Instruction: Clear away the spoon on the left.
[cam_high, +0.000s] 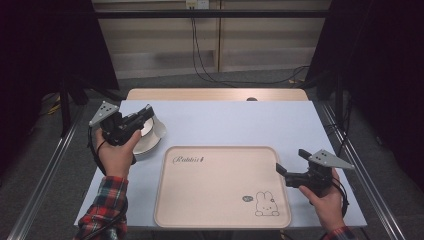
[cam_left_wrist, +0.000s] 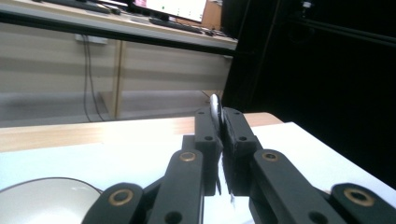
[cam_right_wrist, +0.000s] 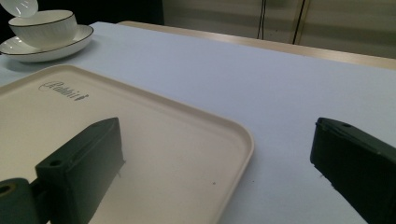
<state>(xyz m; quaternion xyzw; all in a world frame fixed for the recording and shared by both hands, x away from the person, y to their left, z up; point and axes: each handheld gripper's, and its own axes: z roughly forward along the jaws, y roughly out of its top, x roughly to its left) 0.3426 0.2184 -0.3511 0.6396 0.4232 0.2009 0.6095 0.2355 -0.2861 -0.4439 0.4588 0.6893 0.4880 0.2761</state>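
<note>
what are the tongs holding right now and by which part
The left tongs pinch a thin white dish by its rim, edge-on between the pads, lifted over the bowl. The right tongs stand open, holding nothing.

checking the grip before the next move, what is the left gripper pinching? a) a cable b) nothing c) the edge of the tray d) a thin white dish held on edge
d: in the left gripper view the left gripper has its jaws shut on the rim of a thin white dish, which stands up between them.
</note>
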